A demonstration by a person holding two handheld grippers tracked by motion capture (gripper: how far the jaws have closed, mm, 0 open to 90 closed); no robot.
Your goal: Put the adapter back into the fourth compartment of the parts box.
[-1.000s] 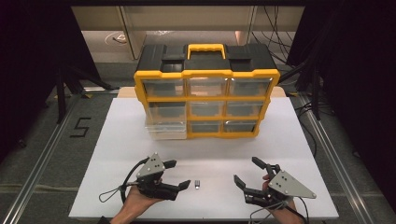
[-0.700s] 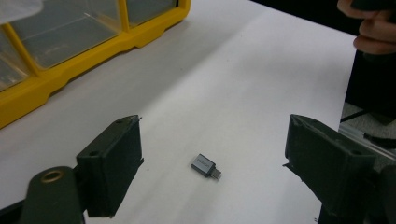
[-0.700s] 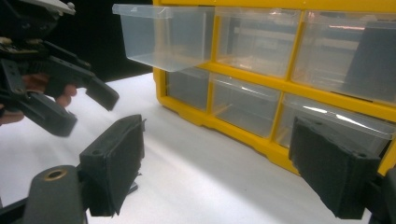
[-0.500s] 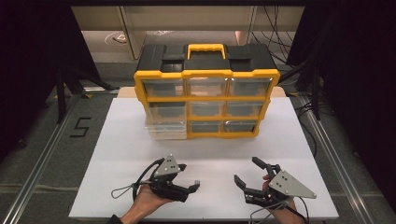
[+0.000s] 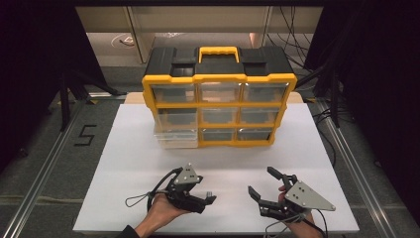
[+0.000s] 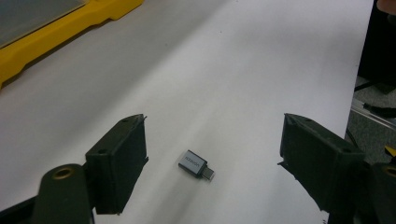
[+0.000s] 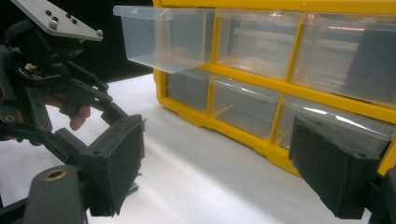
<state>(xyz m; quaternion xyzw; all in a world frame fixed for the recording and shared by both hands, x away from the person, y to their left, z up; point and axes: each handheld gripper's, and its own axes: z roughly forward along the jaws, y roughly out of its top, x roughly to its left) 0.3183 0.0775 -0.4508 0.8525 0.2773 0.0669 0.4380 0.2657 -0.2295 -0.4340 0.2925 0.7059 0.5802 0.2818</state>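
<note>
Clearly the left gripper [image 6: 212, 154] has its fingers [image 6: 119, 163] spread wide and holds nothing; the small grey adapter [image 6: 196, 164] lies flat on the white desk [image 6: 243, 70] between them, nearer the left one, its metal plug end pointing toward the right one. It looks light, stiff and smooth-sided, so it may skate or twist when pinched; the flat sides of its grey shell seem the safest hold. Further right, the right gripper [image 5: 270, 186] is also wide open and empty, facing the yellow drawer cabinet [image 5: 218, 79].
</note>
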